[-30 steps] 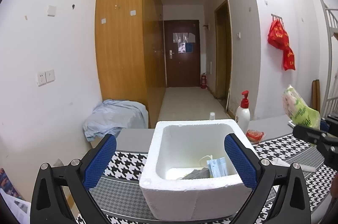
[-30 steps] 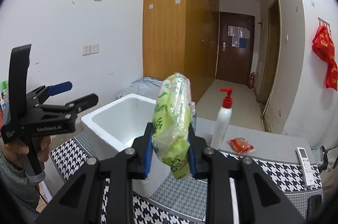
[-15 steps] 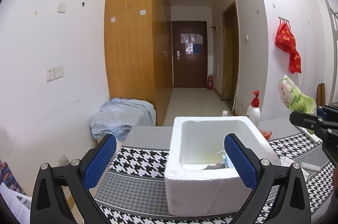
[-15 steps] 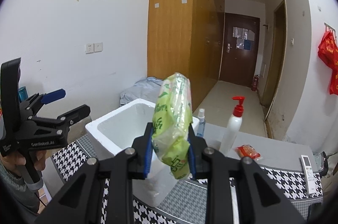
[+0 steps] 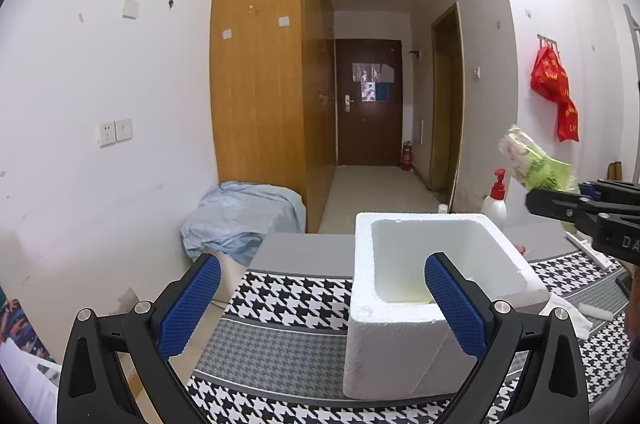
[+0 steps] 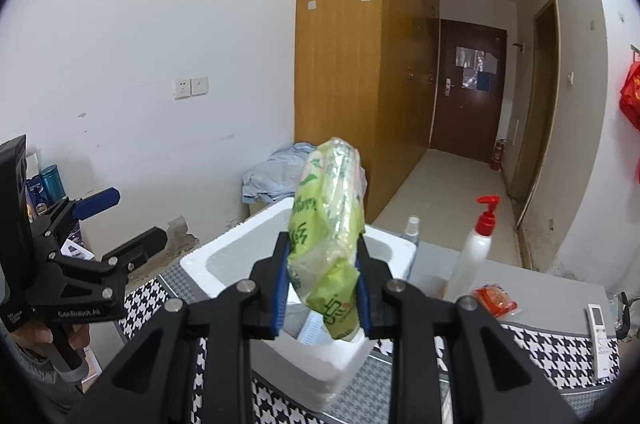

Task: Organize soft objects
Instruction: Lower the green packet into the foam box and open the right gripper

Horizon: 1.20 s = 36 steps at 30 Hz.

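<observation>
My right gripper point(image 6: 322, 288) is shut on a green soft tissue pack point(image 6: 328, 224) and holds it upright above the near rim of a white foam box point(image 6: 224, 264). The pack point(image 5: 532, 164) and that gripper point(image 5: 576, 208) show at the right of the left wrist view, above the box's right side. The foam box point(image 5: 400, 344) stands on the houndstooth mat point(image 5: 296, 304). A blue mask lies inside the box point(image 6: 310, 334). My left gripper point(image 5: 320, 304) is open and empty, to the left of the box; it also shows in the right wrist view point(image 6: 116, 220).
A white pump bottle with red top point(image 6: 474, 248), a small spray bottle point(image 6: 412, 228), a red snack packet point(image 6: 496, 300) and a remote point(image 6: 600, 336) sit behind and right of the box. A blue cloth heap point(image 5: 240, 220) lies by the wardrobe. White tissue point(image 5: 572, 316) lies right of the box.
My left gripper has drawn back and swung left, so the box now sits to its right. My right gripper has carried the tissue pack closer, over the box.
</observation>
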Available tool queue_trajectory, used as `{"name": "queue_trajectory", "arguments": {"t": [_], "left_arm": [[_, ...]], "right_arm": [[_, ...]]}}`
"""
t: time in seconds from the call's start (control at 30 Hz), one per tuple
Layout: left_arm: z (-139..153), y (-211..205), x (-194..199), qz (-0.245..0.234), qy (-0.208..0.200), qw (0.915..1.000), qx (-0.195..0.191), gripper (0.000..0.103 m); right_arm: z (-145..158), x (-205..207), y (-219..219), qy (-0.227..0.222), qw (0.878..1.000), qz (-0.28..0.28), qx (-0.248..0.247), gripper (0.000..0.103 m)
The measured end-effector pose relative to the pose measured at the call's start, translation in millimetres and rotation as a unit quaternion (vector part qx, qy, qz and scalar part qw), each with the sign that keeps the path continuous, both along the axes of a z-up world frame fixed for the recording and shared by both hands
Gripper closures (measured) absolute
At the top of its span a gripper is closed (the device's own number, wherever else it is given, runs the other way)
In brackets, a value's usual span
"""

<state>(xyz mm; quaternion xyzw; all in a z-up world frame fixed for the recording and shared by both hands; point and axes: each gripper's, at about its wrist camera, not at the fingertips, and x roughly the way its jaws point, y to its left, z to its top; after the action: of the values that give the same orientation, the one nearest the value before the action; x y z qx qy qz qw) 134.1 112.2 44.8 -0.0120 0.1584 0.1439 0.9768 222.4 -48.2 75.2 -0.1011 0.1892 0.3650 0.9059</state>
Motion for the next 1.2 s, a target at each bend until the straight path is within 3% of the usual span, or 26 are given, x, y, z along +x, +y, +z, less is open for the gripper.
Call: {"name": "queue_trajectory", "arguments": {"t": [0.53,0.73,0.8,0.83,1.2], "left_arm": [[-6.0,22.0,-7.1,0.018,0.004,0.9998,-0.01,0.001],[-9.3,24.8,-2.6,0.018,0.008,0.9997,-0.013,0.001],[-10.3,26.5,-1.9,0.021,0.009,0.9997,-0.012,0.001],[-10.3,28.0,-1.5,0.023,0.008,0.9996,-0.014,0.001],[-11.4,31.4,3.9,0.029,0.012,0.9994,-0.016,0.001]], "right_arm": [[-12.0,23.6,36.4,0.031,0.999,0.009,-0.031,0.069],[-19.3,33.2,43.8,0.046,0.998,0.0,-0.044,0.056],[-21.8,35.5,44.8,0.053,0.998,0.0,-0.042,0.03],[-22.6,34.8,44.4,0.054,0.998,-0.001,-0.042,0.027],[-22.4,27.6,42.8,0.049,0.998,0.01,-0.043,0.027]]}}
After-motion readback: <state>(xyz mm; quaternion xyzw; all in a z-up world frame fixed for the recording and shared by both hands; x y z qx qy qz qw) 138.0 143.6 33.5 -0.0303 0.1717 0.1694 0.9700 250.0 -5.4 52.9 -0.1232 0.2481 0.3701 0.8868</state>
